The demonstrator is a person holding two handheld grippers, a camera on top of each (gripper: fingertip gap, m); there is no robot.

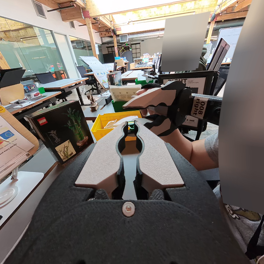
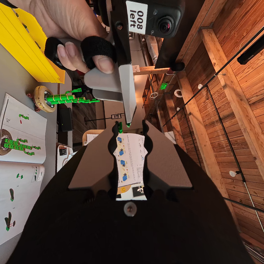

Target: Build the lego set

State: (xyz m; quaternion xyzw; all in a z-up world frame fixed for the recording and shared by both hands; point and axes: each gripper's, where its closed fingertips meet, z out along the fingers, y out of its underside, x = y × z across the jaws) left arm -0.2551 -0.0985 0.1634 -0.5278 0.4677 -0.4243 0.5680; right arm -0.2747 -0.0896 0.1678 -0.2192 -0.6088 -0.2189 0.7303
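My left gripper (image 1: 131, 123) is shut on a small green lego piece (image 1: 131, 126), held up in the air above the yellow bin. In the right wrist view it comes in from above (image 2: 129, 122) with the green piece (image 2: 128, 125) at its tip. My right gripper (image 2: 130, 122) is open, rolled on its side, with its jaws on either side of the left gripper's tip. A second green bit (image 2: 120, 127) sits by its left finger. The built bamboo model (image 2: 64, 98) stands in its tan pot (image 2: 42, 98) on the table.
A yellow bin (image 1: 102, 121) of parts stands ahead, with a green bin (image 1: 118, 106) behind it. The black lego box (image 1: 61, 128) stands to the left. The open instruction booklet (image 2: 22, 135) lies beside the model. An instruction sheet on a stand (image 1: 14, 144) is at the far left. My two grippers' fingertips are within a few centimetres of each other.
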